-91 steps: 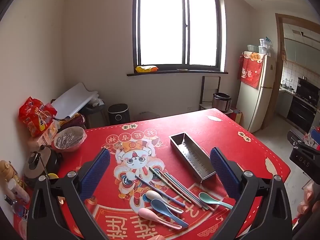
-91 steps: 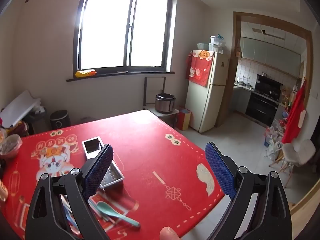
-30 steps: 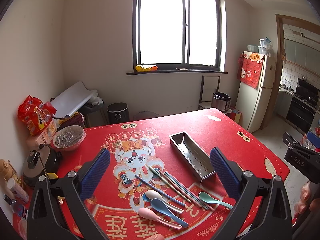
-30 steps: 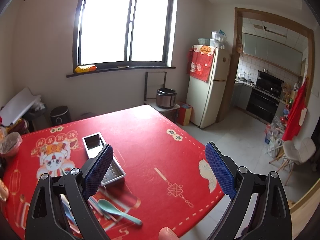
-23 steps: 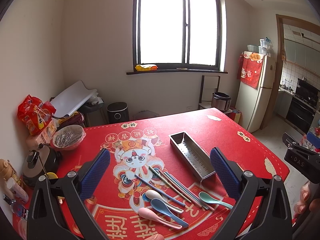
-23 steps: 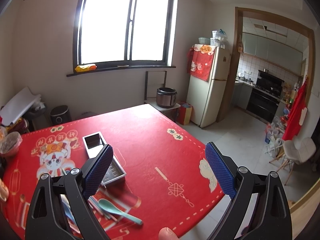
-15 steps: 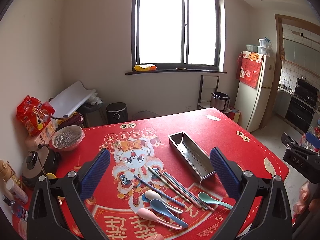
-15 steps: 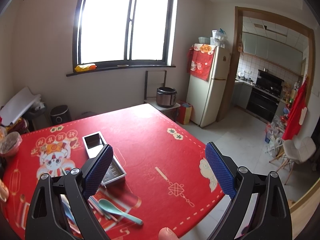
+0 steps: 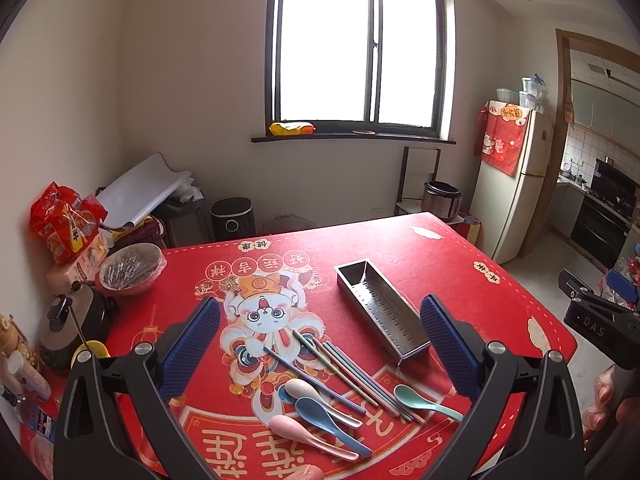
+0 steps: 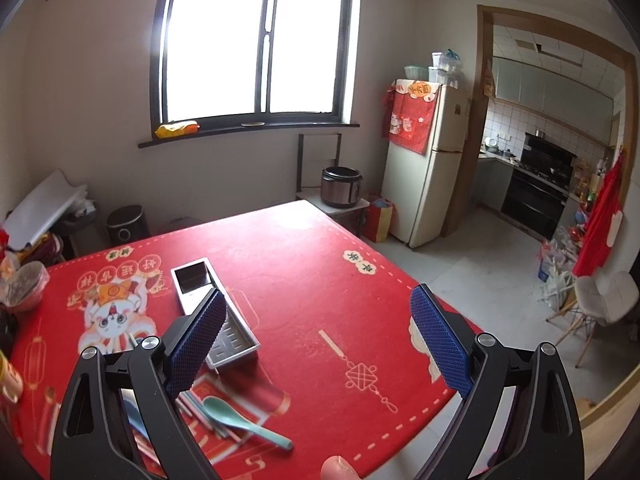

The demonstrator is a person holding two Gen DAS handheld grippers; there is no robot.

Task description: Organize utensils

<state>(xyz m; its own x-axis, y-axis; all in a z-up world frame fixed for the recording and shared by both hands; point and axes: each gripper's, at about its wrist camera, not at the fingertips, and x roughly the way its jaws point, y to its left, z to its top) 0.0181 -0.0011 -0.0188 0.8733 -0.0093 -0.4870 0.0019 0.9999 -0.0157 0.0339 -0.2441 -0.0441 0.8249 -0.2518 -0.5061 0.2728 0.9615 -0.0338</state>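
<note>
A long steel utensil tray (image 9: 380, 310) lies empty on the red tablecloth (image 9: 420, 252); it also shows in the right wrist view (image 10: 212, 304). In front of it lie several coloured chopsticks (image 9: 348, 368) and spoons: teal (image 9: 420, 398), blue (image 9: 324, 414), pink (image 9: 304, 432) and beige (image 9: 308, 392). The teal spoon (image 10: 236, 420) shows in the right wrist view too. My left gripper (image 9: 320, 344) is open and empty, held above the utensils. My right gripper (image 10: 318, 340) is open and empty, above the table's right part.
At the table's left edge stand a covered bowl (image 9: 132, 268), snack bags (image 9: 64, 228) and a dark kettle (image 9: 68, 324). The table's right edge (image 10: 432, 396) drops to the floor. A fridge (image 10: 428, 164) and a white chair (image 10: 600, 300) stand beyond.
Both views have shifted only slightly. Both grippers stay open and nothing on the table has moved.
</note>
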